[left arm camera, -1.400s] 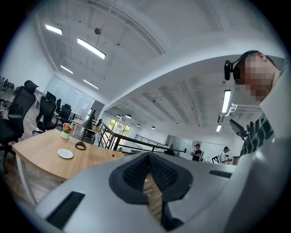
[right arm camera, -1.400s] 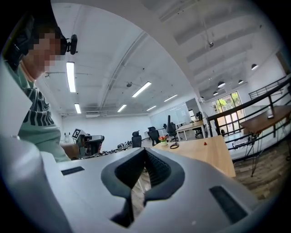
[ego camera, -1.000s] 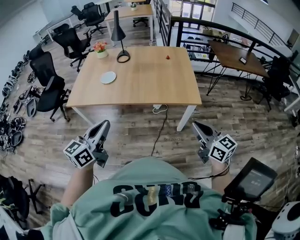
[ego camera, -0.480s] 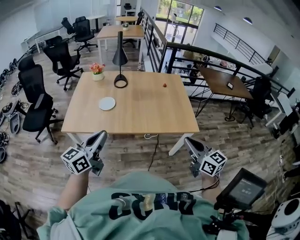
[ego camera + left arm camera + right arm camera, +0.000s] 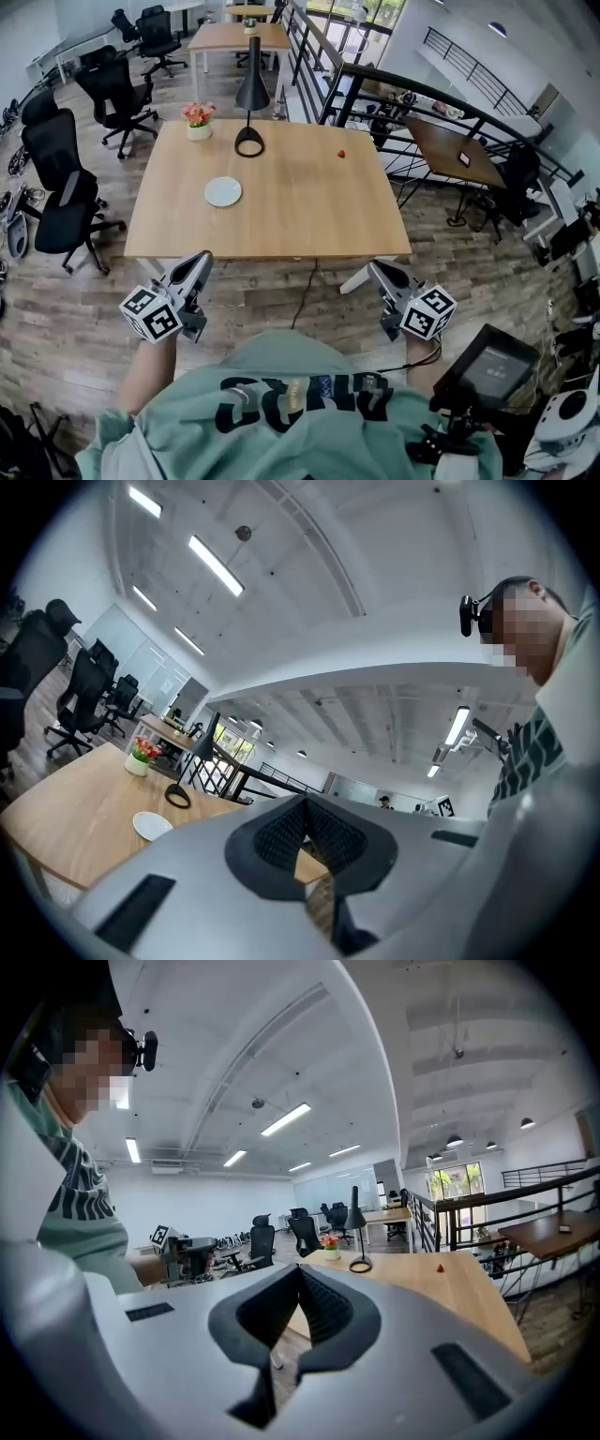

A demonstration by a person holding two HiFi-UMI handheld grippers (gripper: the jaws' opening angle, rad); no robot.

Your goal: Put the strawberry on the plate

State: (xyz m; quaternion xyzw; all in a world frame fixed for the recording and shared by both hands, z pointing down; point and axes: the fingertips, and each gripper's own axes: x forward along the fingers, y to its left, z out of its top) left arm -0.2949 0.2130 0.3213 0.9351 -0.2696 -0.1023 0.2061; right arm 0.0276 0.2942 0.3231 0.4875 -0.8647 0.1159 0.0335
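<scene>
A small red strawberry lies on the far right part of the wooden table; the right gripper view also shows the strawberry. A white plate sits left of the table's middle, and the plate is also seen in the left gripper view. My left gripper and right gripper hang over the floor just short of the table's front edge, far from both objects. Both are shut with nothing between the jaws, as the left gripper and right gripper views show.
A black desk lamp and a flower pot stand at the table's far edge. Black office chairs are on the left, a railing and another desk on the right. A cable hangs under the table.
The table's front edge has come closer to both grippers. The grippers stay shut and low in front of the body.
</scene>
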